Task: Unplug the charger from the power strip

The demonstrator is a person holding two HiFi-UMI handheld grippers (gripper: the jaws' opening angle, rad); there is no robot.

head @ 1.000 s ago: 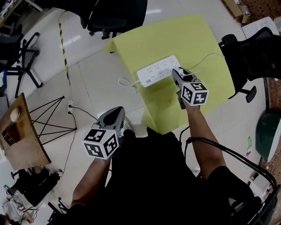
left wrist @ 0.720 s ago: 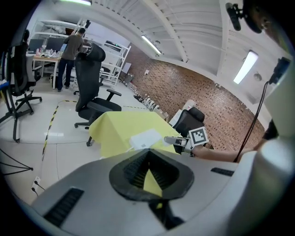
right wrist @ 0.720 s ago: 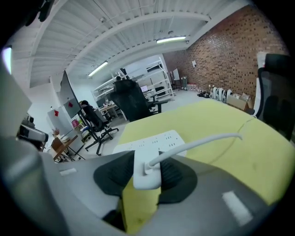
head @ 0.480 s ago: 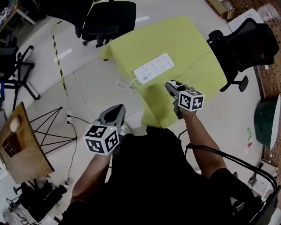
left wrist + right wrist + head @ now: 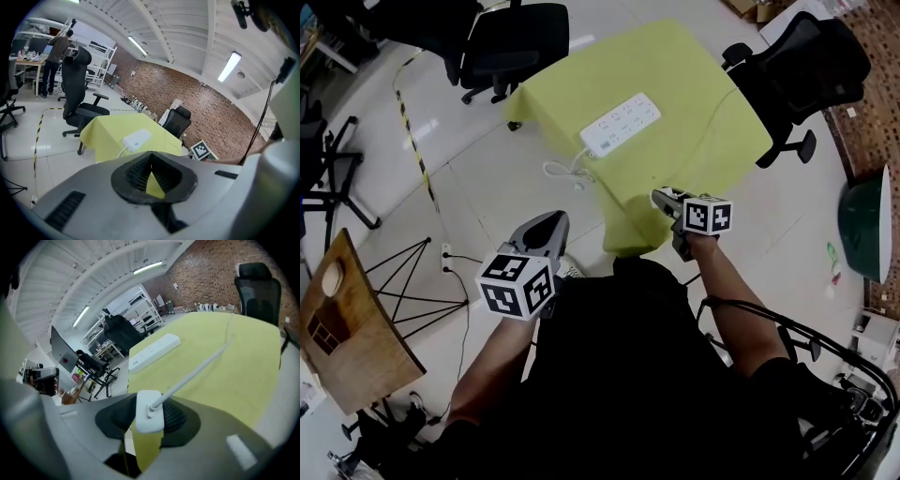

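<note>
The white power strip lies on the yellow-covered table, with its own white lead looping off the near edge. My right gripper hovers at the table's near corner, away from the strip, and is shut on the white charger. The charger's thin white cable runs from it across the cloth toward the far side. The strip shows well beyond the charger in the right gripper view. My left gripper hangs over the floor to the left, shut and empty.
Black office chairs stand behind the table and at its right. A wooden board on a wire frame sits on the floor at left, near a floor socket. A person stands far back.
My right gripper has drawn back from the power strip's end to the table's near corner, carrying the charger with it. The left gripper has hardly shifted.
</note>
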